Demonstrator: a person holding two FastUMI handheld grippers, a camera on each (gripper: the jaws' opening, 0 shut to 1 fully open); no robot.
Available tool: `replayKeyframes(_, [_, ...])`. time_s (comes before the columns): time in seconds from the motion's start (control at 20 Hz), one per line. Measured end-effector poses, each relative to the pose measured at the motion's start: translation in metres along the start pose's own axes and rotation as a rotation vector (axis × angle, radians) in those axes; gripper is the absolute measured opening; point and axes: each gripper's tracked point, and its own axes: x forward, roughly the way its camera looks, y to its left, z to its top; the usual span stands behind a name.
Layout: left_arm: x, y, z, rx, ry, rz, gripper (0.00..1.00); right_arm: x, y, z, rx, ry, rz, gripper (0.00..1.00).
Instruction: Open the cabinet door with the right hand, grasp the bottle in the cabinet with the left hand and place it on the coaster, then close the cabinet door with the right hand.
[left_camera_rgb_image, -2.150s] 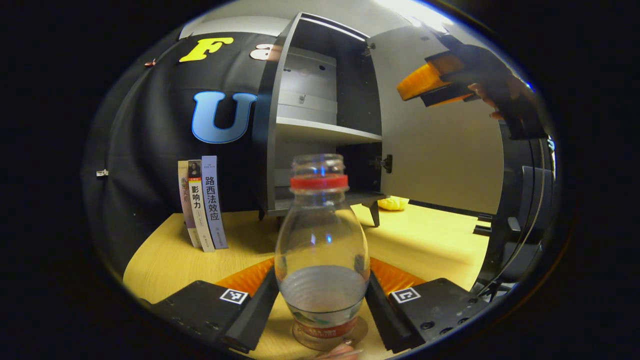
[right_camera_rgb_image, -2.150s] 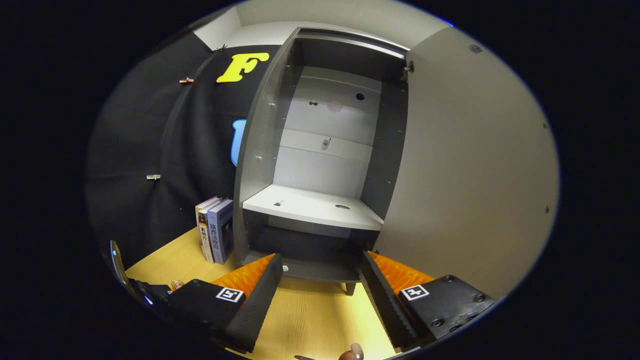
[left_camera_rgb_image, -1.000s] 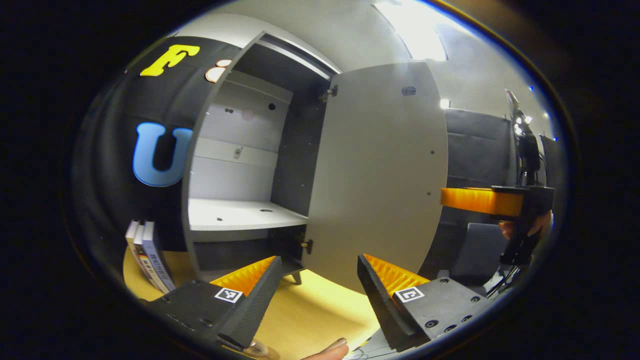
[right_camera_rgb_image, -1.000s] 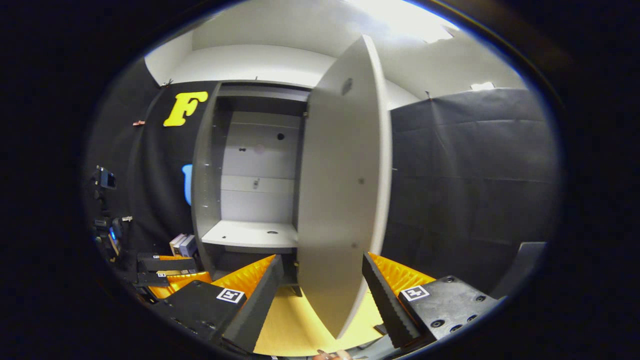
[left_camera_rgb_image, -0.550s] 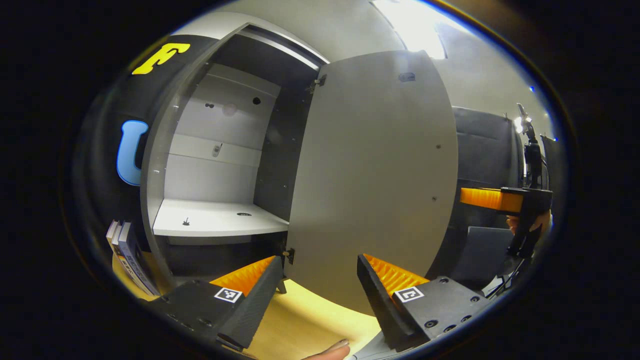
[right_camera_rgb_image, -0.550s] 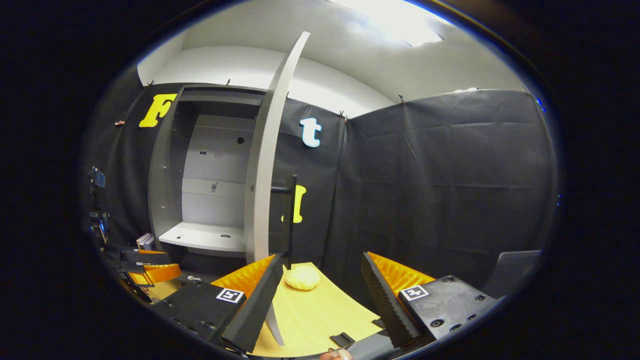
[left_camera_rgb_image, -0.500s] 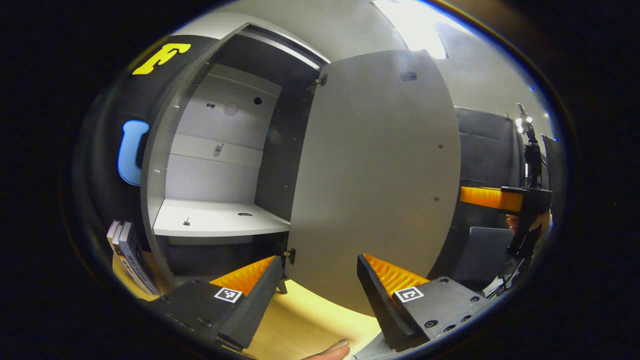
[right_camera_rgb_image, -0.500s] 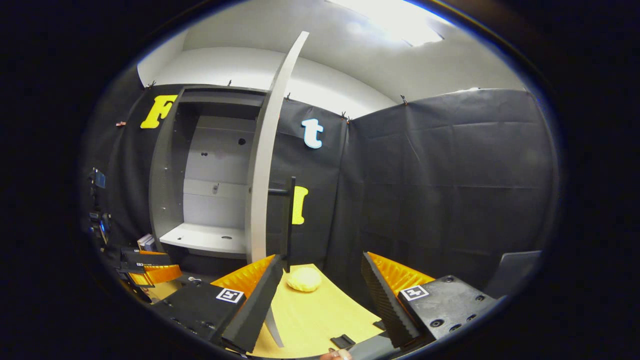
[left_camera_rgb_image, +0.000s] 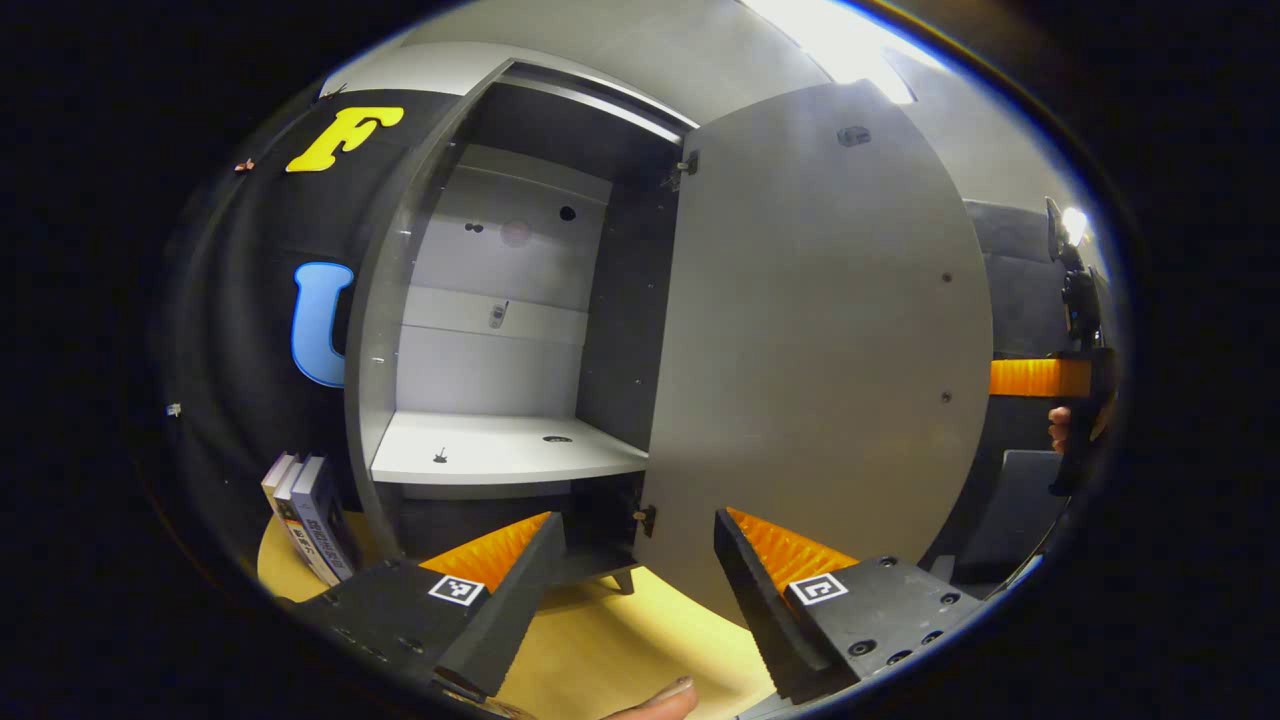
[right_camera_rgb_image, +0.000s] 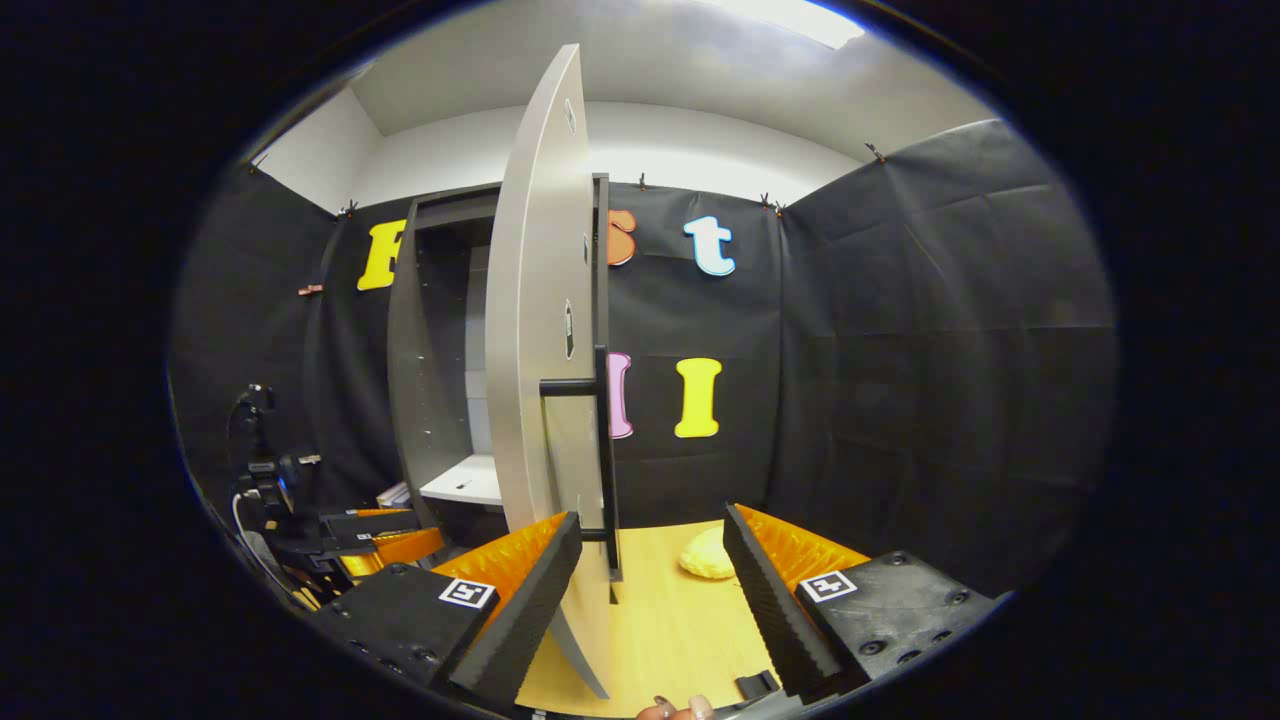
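Since the earlier frames the right tongs (right_camera_rgb_image: 645, 590) have swung round to the outer face of the cabinet door (right_camera_rgb_image: 535, 380), which now shows edge-on in the right gripper view with its bar handle (right_camera_rgb_image: 603, 460) in sight. Cabinet (left_camera_rgb_image: 500, 300) stands at the back of the bench (right_camera_rgb_image: 660, 610), door hinged on its right side and wide open, broad inner face toward the left tongs (left_camera_rgb_image: 635, 590). Door's free edge runs upright and sits just left of the gap of the right tongs, so those are nearer; closing looks like a push leftward toward the cabinet front. Room to swing seems free: shelf (left_camera_rgb_image: 500, 455) bare, nothing in the door's arc that can be made out. Right tongs apart, gripping nothing. Left tongs apart too, empty, held back from the opening. Books (left_camera_rgb_image: 305, 515) stand left of the cabinet. Yellow lump (right_camera_rgb_image: 708, 553) lies behind the door near the back edge. Bottle and coaster lie outside both views; likely placing is done.
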Motion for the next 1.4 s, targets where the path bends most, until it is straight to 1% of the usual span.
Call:
replayKeyframes(0.1, [-0.008, 0.01, 0.004, 0.015, -0.005, 0.018, 0.95, 0.002, 0.024, -0.006, 0.006, 0.012, 0.059, 0.97])
replayKeyframes(0.3, [-0.03, 0.031, 0.008, 0.03, -0.01, 0.022, 0.95, 0.007, 0.075, -0.01, 0.014, 0.025, 0.146, 0.97])
replayKeyframes(0.55, [-0.063, 0.067, 0.009, 0.055, -0.002, 0.051, 0.95, 0.033, 0.152, -0.017, 0.012, 0.023, 0.264, 0.97])
replayKeyframes(0.65, [-0.076, 0.084, 0.01, 0.048, 0.004, 0.08, 0.95, 0.043, 0.184, -0.021, 0.018, 0.019, 0.344, 0.97])
replayKeyframes(0.75, [-0.092, 0.1, 0.012, 0.05, 0.007, 0.112, 0.95, 0.051, 0.201, -0.023, 0.01, 0.015, 0.383, 0.98])
replayKeyframes(0.85, [-0.105, 0.113, 0.016, 0.059, 0.001, 0.148, 0.95, 0.051, 0.208, -0.024, -0.009, 0.007, 0.412, 0.97])
replayKeyframes(0.95, [-0.113, 0.121, 0.018, 0.06, -0.005, 0.182, 0.95, 0.054, 0.209, -0.022, -0.017, -0.015, 0.414, 0.97])
replayKeyframes(1.0, [-0.115, 0.121, 0.019, 0.058, -0.008, 0.194, 0.92, 0.059, 0.207, -0.023, -0.023, -0.026, 0.4, 0.97])
replayKeyframes(1.1, [-0.116, 0.12, 0.022, 0.06, -0.015, 0.214, 0.92, 0.072, 0.193, -0.025, -0.043, -0.039, 0.356, 0.97])
replayKeyframes(1.15, [-0.116, 0.118, 0.024, 0.063, -0.02, 0.219, 0.95, 0.076, 0.189, -0.027, -0.045, -0.041, 0.335, 0.97])
replayKeyframes(1.3, [-0.105, 0.103, 0.03, 0.064, -0.031, 0.214, 0.95, 0.085, 0.174, -0.031, -0.042, -0.041, 0.26, 0.98])
replayKeyframes(1.4, [-0.095, 0.089, 0.03, 0.06, -0.031, 0.201, 0.95, 0.091, 0.162, -0.033, -0.068, -0.042, 0.223, 0.98])
